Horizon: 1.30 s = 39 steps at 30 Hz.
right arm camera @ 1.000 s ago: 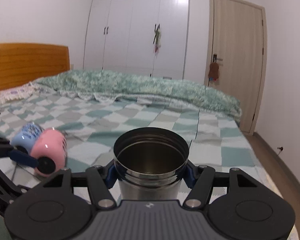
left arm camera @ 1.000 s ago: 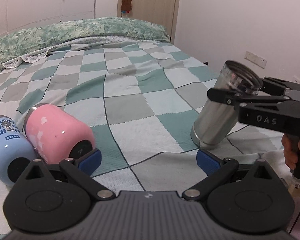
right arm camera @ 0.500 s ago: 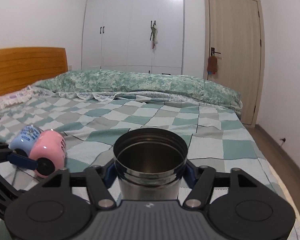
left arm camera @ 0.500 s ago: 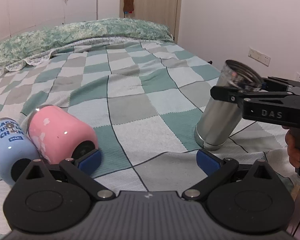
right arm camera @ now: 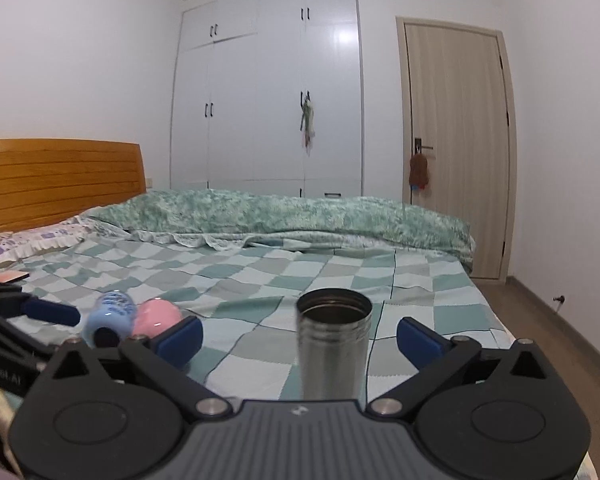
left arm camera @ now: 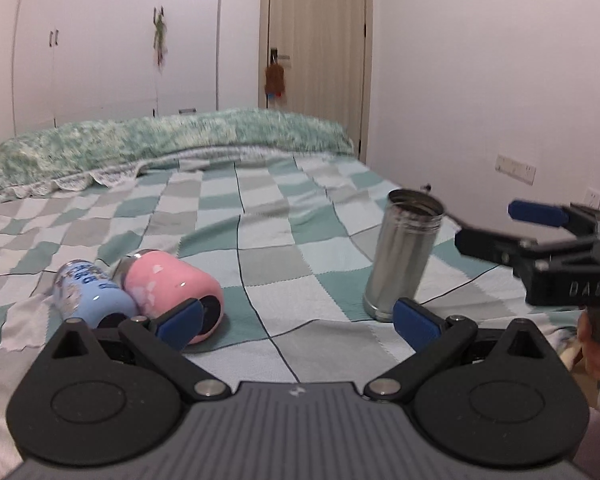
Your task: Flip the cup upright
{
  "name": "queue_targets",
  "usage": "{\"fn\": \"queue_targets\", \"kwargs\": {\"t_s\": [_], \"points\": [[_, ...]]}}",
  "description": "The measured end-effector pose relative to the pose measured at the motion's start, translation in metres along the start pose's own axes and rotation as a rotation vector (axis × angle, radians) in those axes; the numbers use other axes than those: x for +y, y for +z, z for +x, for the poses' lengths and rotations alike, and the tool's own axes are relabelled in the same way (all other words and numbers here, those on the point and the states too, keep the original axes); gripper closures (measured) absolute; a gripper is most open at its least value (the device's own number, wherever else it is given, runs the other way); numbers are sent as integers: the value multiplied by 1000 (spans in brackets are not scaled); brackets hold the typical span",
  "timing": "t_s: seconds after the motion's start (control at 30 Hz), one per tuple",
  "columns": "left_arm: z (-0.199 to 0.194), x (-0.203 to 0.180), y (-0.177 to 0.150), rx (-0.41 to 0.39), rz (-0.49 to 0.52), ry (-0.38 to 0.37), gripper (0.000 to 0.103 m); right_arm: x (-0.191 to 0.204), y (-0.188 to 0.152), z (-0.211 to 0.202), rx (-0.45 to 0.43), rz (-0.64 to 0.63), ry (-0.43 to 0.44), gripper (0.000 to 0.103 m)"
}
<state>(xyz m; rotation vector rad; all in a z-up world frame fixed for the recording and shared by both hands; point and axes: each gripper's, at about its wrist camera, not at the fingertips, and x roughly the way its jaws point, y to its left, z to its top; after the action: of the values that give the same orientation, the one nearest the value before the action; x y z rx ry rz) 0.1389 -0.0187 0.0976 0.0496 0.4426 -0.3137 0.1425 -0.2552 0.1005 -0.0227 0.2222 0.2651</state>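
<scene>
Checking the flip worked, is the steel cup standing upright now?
Upright: the steel cup stands on its base, mouth up, free of the right gripper.

In the right wrist view the base of the steel cup (right arm camera: 332,344) is hidden behind the tool body at the bottom of the frame. The left tool (right arm camera: 40,312) is cut off by the left edge there, its lettering running out of the picture. In the left wrist view the pink cup (left arm camera: 172,292) covers part of the blue cup (left arm camera: 88,296), whose print is too blurred to read. The hand (left arm camera: 592,348) at the lower right is cut by the frame edge.
</scene>
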Motion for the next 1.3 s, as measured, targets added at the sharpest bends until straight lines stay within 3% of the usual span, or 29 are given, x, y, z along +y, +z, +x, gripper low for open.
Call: {"fn": "queue_targets", "kwargs": {"t_s": [0.33,0.5,0.63,0.93,1.3], "points": [[-60,-13,-63,-156,-21,74,0,37,-55,-78,-61,-77,-13,0],[-68,-12,-95,-216,-50,110,0,40,-91,-98,-73,-107,-54,0],[-75,-17,-118,-313,-7,170,0,35,-113,-103,-66,-96,-79,0],[-65,-17,-138,-326,-12,211,0,34,-122,-115,-139,-103,-100,0],[-64,-17,-141,-331,-10,215,0,33,-122,-117,-148,-99,-103,0]]}}
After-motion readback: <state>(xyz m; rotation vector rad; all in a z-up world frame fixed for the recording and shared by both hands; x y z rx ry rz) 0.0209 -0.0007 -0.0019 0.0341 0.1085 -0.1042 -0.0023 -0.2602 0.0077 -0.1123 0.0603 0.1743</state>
